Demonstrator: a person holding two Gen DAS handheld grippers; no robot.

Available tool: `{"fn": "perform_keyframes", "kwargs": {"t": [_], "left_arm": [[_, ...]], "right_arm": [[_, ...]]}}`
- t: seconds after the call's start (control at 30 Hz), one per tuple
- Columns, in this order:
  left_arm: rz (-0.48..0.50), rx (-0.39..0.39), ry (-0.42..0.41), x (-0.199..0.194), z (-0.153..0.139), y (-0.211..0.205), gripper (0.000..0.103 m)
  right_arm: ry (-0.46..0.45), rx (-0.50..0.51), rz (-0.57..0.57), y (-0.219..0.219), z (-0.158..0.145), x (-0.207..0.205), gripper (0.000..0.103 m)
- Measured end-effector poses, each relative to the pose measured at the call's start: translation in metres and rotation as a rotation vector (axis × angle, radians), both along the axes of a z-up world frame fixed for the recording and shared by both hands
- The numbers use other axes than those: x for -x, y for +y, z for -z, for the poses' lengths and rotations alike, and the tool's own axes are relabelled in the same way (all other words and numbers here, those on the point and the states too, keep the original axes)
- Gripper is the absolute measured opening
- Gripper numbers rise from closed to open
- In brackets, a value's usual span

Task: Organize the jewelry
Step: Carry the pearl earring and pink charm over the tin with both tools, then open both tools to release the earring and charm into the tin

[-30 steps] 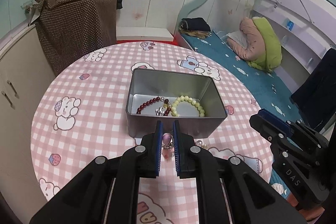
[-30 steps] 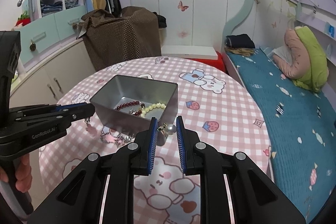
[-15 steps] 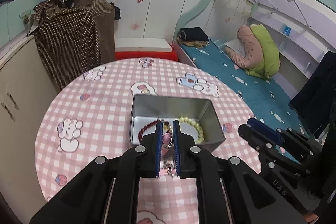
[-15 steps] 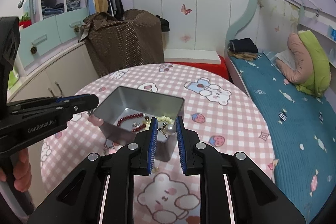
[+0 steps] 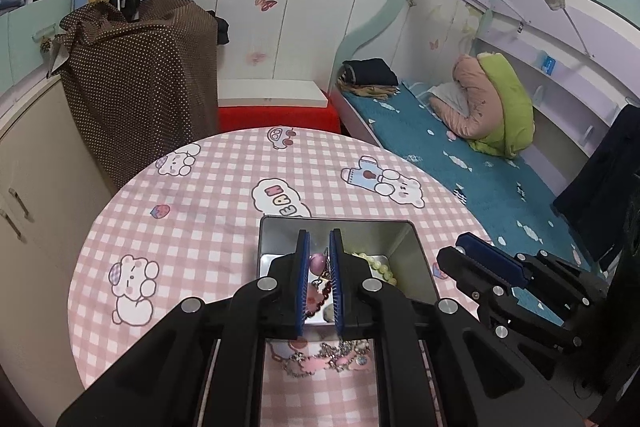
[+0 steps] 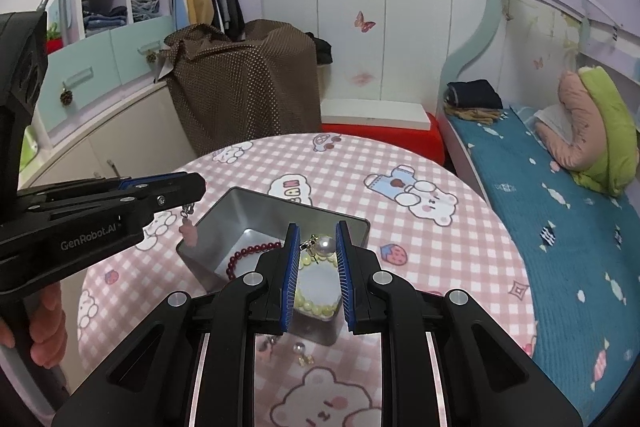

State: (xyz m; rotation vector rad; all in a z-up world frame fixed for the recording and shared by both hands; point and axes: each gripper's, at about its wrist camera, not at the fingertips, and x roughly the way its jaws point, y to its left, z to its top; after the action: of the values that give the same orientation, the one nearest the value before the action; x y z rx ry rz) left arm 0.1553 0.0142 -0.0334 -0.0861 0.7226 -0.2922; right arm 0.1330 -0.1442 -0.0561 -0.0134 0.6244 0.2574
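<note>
A grey metal tin (image 5: 404, 247) (image 6: 224, 227) stands on the pink checked round table. Inside lie a dark red bead bracelet (image 6: 250, 255) and a pale yellow-green bead bracelet (image 6: 314, 301) (image 5: 374, 263). My left gripper (image 5: 319, 259) is shut on a pink drop earring (image 5: 317, 261) and holds it over the tin; the earring dangles pink in the right wrist view (image 6: 188, 231). My right gripper (image 6: 317, 247) is shut on a pearl earring (image 6: 325, 245), held above the tin's near side.
A silver and pink chain (image 5: 320, 363) lies on the table in front of the tin. A second pearl earring (image 6: 302, 351) lies on the cloth near the tin. A bed (image 6: 560, 187) stands at the right, a cupboard (image 5: 36, 171) at the left.
Both grippers have risen and moved forward over the tin, each carrying its earring. The left gripper lifted its pink earring off the table.
</note>
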Motion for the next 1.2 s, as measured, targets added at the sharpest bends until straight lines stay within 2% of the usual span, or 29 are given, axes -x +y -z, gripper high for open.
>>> {"fn": "perform_keyframes", "kwargs": {"t": [0.23,0.4,0.47,0.5,0.53,0.6,1.0,1.2], "left_arm": [[0.041,0.045,0.018,-0.015,0.002,0.002,0.009],[0.043,0.041,0.025,-0.023,0.006,0.001,0.010],[0.038,0.041,0.047,-0.026,0.010,0.002,0.017],[0.037,0.042,0.052,-0.027,0.011,0.002,0.025],[0.031,0.036,0.056,-0.027,0.012,0.003,0.029],[0.015,0.023,0.061,-0.028,0.015,0.005,0.029],[0.013,0.017,0.100,-0.027,0.023,0.006,0.029],[0.020,0.012,0.094,-0.021,0.022,0.003,0.029]], "right_arm": [[0.016,-0.007,-0.026,0.005,0.004,-0.013,0.019],[0.030,-0.010,-0.016,0.004,0.006,-0.020,0.021],[0.031,0.016,-0.009,0.005,0.007,-0.022,0.021],[0.035,0.023,-0.007,0.005,0.008,-0.022,0.027],[0.041,0.026,0.007,0.004,0.009,-0.023,0.042],[0.032,0.032,0.031,0.002,0.009,-0.023,0.060],[0.032,0.031,0.064,-0.007,0.006,-0.022,0.060],[0.029,0.025,0.085,-0.010,0.004,-0.016,0.065]]}}
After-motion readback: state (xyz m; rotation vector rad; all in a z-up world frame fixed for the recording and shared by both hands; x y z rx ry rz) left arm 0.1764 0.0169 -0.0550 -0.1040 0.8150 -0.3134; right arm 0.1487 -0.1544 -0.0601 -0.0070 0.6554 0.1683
